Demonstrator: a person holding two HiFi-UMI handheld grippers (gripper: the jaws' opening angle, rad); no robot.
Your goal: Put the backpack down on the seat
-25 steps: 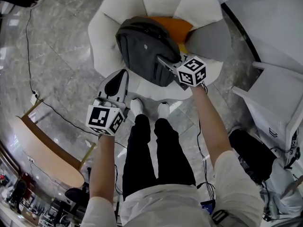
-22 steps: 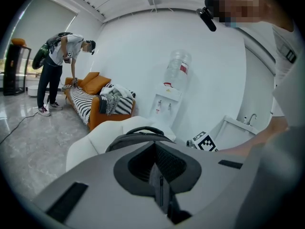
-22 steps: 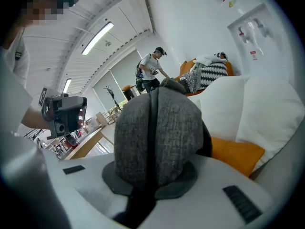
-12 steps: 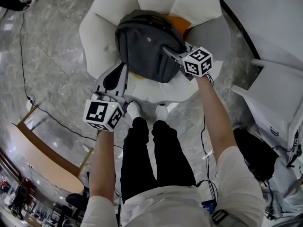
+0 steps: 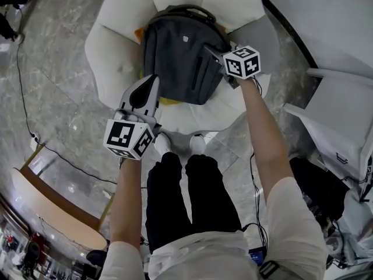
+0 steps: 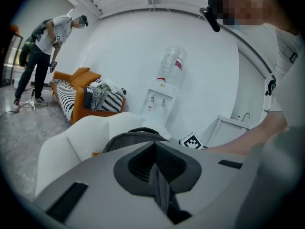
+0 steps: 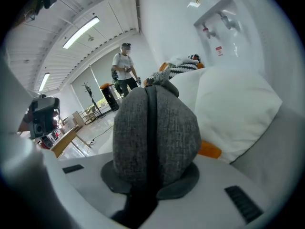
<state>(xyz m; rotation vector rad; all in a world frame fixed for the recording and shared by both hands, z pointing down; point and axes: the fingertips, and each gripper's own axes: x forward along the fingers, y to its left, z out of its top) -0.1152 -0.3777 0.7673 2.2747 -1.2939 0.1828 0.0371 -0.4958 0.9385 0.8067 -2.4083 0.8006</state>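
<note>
The dark grey backpack (image 5: 178, 57) lies on the seat of a white armchair (image 5: 113, 69), its top handle toward the backrest. My right gripper (image 5: 211, 52) sits at the bag's right side, its jaws around the bag's grey padded strap (image 7: 157, 137); the jaws are opening while the strap still fills the gap. My left gripper (image 5: 152, 81) hovers shut and empty at the bag's lower left corner. In the left gripper view the backpack (image 6: 128, 138) rises just past the closed fingertips. An orange cushion (image 7: 209, 150) peeks out beneath the bag.
A white cushion (image 7: 238, 104) leans on the armrest right of the bag. White furniture (image 5: 344, 115) stands to the right, a wooden table (image 5: 52, 203) and floor cable (image 5: 23, 86) to the left. Behind the chair are a water dispenser (image 6: 162, 94), an orange sofa (image 6: 78, 92) and a standing person (image 6: 45, 46).
The backpack has moved deeper onto the seat and now lies flatter, covering most of the orange cushion. My right gripper went along with it; the left gripper kept its place beside it.
</note>
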